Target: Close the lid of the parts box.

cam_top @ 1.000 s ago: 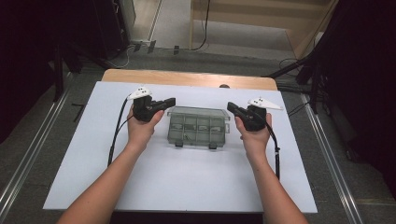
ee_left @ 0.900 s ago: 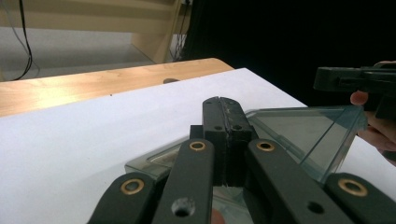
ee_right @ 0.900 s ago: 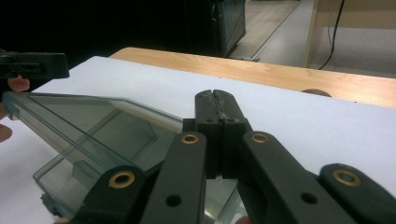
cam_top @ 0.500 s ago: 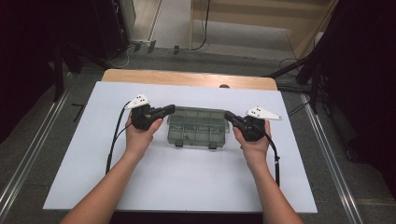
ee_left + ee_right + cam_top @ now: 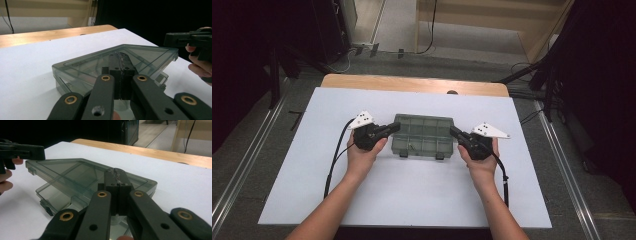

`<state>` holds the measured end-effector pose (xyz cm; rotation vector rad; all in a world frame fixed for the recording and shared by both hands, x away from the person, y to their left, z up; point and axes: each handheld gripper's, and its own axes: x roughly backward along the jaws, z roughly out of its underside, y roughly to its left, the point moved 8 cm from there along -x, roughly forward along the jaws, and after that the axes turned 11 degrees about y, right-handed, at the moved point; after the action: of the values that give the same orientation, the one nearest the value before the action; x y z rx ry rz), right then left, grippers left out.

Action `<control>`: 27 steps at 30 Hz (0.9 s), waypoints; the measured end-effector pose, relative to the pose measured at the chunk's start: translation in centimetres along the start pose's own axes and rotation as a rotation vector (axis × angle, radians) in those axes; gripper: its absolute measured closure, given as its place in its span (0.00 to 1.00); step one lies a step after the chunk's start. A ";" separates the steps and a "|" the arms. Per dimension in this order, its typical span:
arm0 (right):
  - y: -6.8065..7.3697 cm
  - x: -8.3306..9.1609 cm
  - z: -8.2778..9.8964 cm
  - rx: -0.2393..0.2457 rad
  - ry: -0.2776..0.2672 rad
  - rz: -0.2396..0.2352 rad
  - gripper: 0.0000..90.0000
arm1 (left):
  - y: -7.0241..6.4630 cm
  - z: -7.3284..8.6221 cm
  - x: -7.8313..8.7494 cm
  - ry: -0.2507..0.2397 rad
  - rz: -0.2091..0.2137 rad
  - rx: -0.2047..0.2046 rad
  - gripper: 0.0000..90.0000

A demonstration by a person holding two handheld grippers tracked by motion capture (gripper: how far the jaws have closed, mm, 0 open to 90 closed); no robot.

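High view, box: a clear grey compartment box [image 5: 423, 135] sits mid-table on the white table cover [image 5: 412, 195], latches toward the person.
High view, grippers: the left gripper [image 5: 396, 126] meets the box's left end, the right gripper [image 5: 453, 131] its right end.
Left gripper view, jaws: pressed together with nothing between, tips at the lid's [image 5: 120, 56] edge; the lid is tilted up off the base.
Right gripper view, jaws: closed tight and empty, tips against the raised lid's [image 5: 75, 171] near corner.

White-topped table [image 5: 312, 200], wooden strip along far edge — 1 clear smoky plastic compartment box [image 5: 424, 135] on it, mid-table.
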<state>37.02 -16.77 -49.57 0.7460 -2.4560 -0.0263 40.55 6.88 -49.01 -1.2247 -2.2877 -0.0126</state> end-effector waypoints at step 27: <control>0.8 -0.5 4.4 -0.015 0.031 0.019 1.00 | -1.0 4.4 0.3 0.034 -0.059 -0.004 1.00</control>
<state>34.68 -16.47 -53.43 0.7112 -2.4311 -0.0257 37.65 7.60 -52.37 -1.1498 -2.2952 -0.0593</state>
